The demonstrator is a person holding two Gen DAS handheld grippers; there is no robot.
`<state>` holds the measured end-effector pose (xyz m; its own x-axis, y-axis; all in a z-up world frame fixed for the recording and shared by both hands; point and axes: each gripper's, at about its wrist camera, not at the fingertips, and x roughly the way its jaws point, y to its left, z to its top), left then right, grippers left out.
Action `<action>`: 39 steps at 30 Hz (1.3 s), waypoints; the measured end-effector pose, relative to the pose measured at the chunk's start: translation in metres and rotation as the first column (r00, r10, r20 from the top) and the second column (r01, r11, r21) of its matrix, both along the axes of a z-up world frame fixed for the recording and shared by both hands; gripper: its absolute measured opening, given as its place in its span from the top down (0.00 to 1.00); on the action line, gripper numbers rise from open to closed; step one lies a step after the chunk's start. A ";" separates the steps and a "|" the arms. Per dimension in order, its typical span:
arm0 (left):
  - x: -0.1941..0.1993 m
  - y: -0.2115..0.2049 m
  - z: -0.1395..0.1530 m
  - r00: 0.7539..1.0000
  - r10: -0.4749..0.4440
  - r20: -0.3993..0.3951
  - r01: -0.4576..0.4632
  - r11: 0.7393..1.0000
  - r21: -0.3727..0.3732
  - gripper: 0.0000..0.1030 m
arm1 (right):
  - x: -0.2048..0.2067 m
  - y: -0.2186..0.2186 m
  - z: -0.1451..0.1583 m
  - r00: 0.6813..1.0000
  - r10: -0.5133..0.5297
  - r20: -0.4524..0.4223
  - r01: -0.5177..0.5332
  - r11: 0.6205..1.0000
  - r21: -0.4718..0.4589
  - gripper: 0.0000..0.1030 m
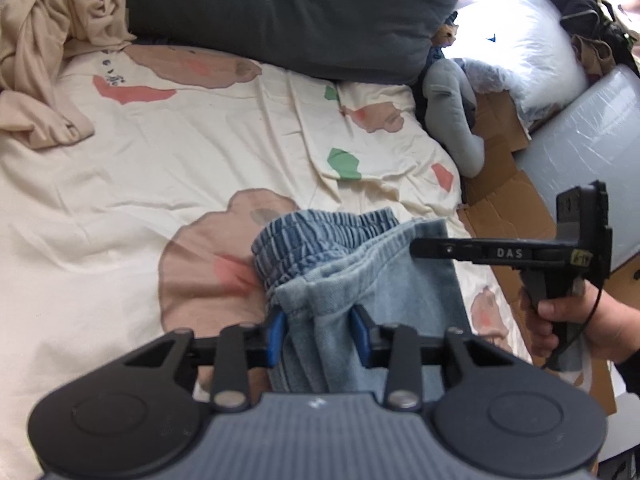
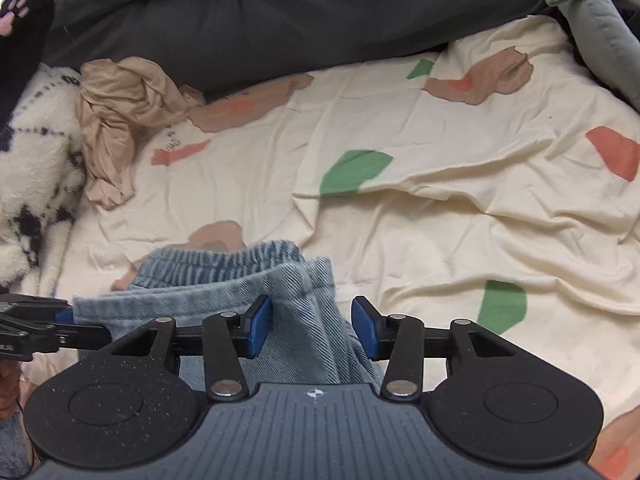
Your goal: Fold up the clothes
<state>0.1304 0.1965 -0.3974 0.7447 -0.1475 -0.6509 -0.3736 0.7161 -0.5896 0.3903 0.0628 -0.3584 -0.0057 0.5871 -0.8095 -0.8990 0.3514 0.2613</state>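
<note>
Light blue denim jeans (image 1: 360, 272) (image 2: 224, 280) lie folded on a cream bed sheet (image 1: 160, 152) (image 2: 440, 240), the elastic waistband pointing away from me. My left gripper (image 1: 319, 332) has a bunched hem of the denim filling the gap between its blue pads, which press on both sides. My right gripper (image 2: 312, 328) holds another thick fold of the same jeans between its pads. In the left wrist view, the right gripper (image 1: 416, 249) reaches in side-on over the jeans' right edge, held by a hand (image 1: 560, 320). The left gripper (image 2: 60, 318) shows at the left edge of the right wrist view.
A crumpled beige garment (image 1: 40, 60) (image 2: 116, 120) lies at the far left of the bed. A dark grey duvet (image 1: 280, 12) (image 2: 280, 12) runs along the back. A white fleecy blanket (image 2: 32, 184) sits left. A grey plush toy (image 1: 452, 108) and cardboard (image 1: 500, 200) are beyond the bed's right edge.
</note>
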 end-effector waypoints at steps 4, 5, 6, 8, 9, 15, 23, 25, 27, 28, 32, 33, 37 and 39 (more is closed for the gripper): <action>-0.002 -0.002 0.006 1.000 -0.005 -0.005 0.006 1.000 0.020 0.75 | -0.004 -0.006 0.008 1.000 0.003 0.009 -0.003 0.999 0.051 0.79; -0.002 -0.003 0.008 1.000 -0.009 -0.010 0.009 0.999 0.030 0.77 | -0.006 -0.009 0.010 1.000 0.008 0.018 -0.009 0.998 0.059 0.82; -0.002 -0.003 0.011 1.000 -0.010 -0.012 0.010 0.999 0.034 0.78 | -0.007 -0.011 0.013 1.000 0.010 0.026 -0.012 0.998 0.064 0.84; -0.002 -0.004 0.018 1.000 -0.011 -0.003 0.011 1.000 0.028 0.81 | -0.010 -0.015 0.020 0.999 0.008 0.046 -0.011 0.997 0.078 0.86; -0.001 -0.005 0.022 1.000 -0.015 0.004 0.015 0.999 0.031 0.82 | -0.011 -0.018 0.024 0.998 0.003 0.056 -0.008 0.996 0.087 0.86; 0.010 -0.012 0.043 0.998 -0.048 0.050 0.045 0.997 0.062 0.84 | -0.011 -0.034 0.048 0.994 -0.056 0.096 0.045 0.992 0.116 0.87; 0.035 -0.011 0.046 0.994 -0.072 0.076 0.068 0.996 0.063 0.84 | 0.002 -0.039 0.066 0.985 -0.097 0.144 0.082 0.991 0.105 0.87; 0.042 -0.008 0.044 0.995 -0.074 0.072 0.070 0.996 0.059 0.84 | 0.005 -0.038 0.067 0.982 -0.108 0.156 0.093 0.991 0.096 0.87; 0.050 -0.006 0.039 0.995 -0.074 0.061 0.070 0.996 0.059 0.84 | 0.008 -0.035 0.066 0.979 -0.121 0.164 0.108 0.990 0.086 0.87; 0.053 -0.005 0.037 0.996 -0.073 0.056 0.070 0.996 0.059 0.84 | 0.010 -0.032 0.064 0.978 -0.125 0.168 0.114 0.991 0.077 0.87; 0.064 -0.001 0.027 0.997 -0.071 0.028 0.069 0.996 0.055 0.84 | 0.015 -0.022 0.054 0.975 -0.136 0.173 0.132 0.991 0.035 0.87; 0.065 0.000 0.024 0.997 -0.070 0.020 0.069 0.996 0.054 0.84 | 0.016 -0.019 0.051 0.975 -0.136 0.176 0.134 0.991 0.024 0.87; 0.071 0.004 0.017 0.998 -0.067 -0.001 0.067 0.996 0.051 0.84 | 0.018 -0.009 0.044 0.973 -0.133 0.187 0.137 0.991 -0.007 0.87; 0.072 0.004 0.018 0.998 -0.069 0.001 0.069 0.996 0.056 0.84 | 0.020 -0.006 0.042 0.973 -0.135 0.187 0.140 0.990 -0.015 0.87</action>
